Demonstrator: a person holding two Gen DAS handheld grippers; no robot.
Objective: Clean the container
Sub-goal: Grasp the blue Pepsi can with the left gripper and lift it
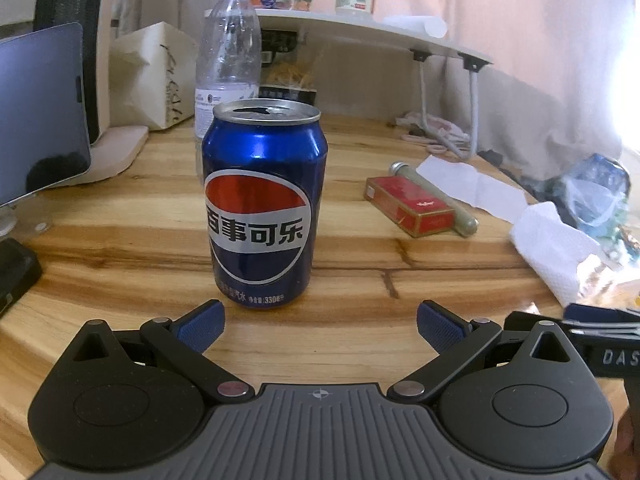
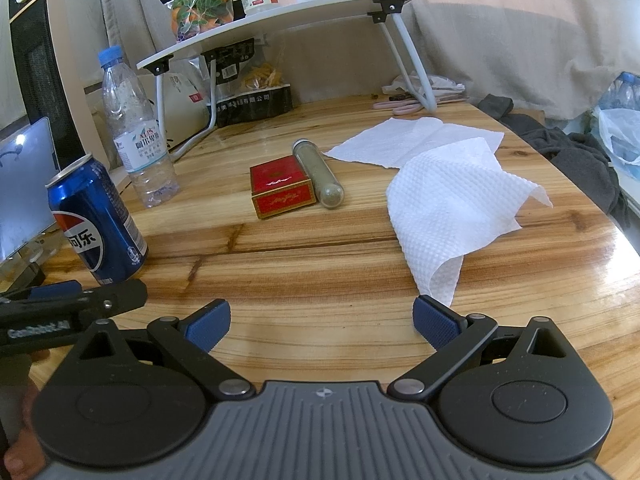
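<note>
Left wrist: Pepsi can [image 1: 264, 208] upright just beyond spread left hand-held gripper [image 1: 320, 328].

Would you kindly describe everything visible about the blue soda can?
The blue soda can looks like glossy metal with a silver top, opened at the mouth. It bears a red, white and blue round logo with Chinese characters. It stands upright on the wooden table, in front of a clear water bottle. The open left tool faces it without touching.
</note>
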